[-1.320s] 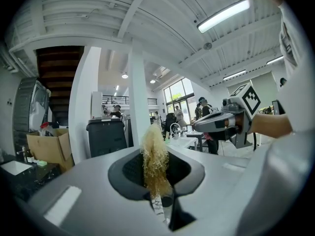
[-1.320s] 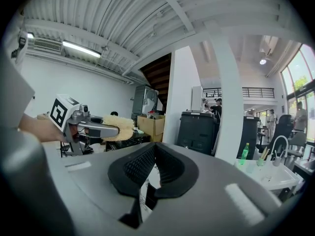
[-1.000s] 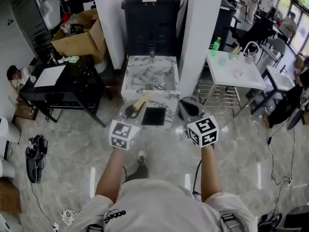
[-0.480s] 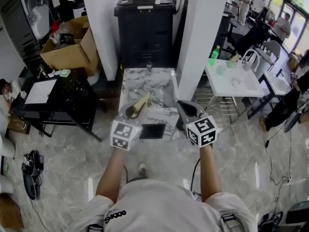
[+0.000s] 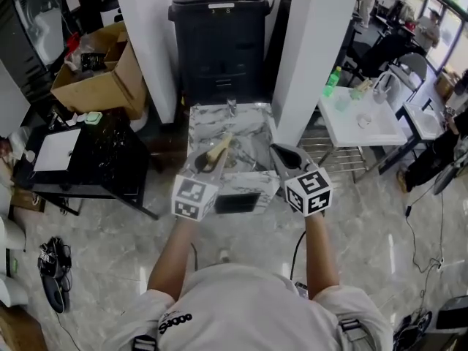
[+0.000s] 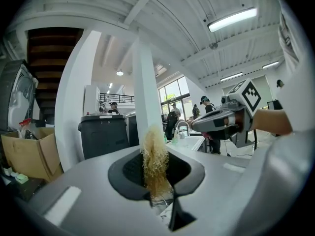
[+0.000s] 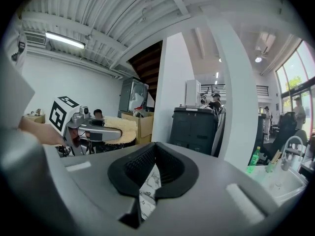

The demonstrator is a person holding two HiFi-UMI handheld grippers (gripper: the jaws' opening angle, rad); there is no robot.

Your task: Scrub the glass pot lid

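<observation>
Head view tbh: the tan scrubber (image 5: 219,151) is clenched in the left gripper (image 5: 207,164), the right gripper (image 5: 287,159) is pinched shut on nothing, both aimed at the marble counter (image 5: 210,121) straight ahead, where the glass lid is presumably lying but can't be made out.

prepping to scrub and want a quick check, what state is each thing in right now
left claw, shut on the scrub pad
right claw, shut, nothing in it
scrub pad, upright, sticking out past the claw tips
black bin, lid closed
cardboard box, flaps open
green bottle, upright
</observation>
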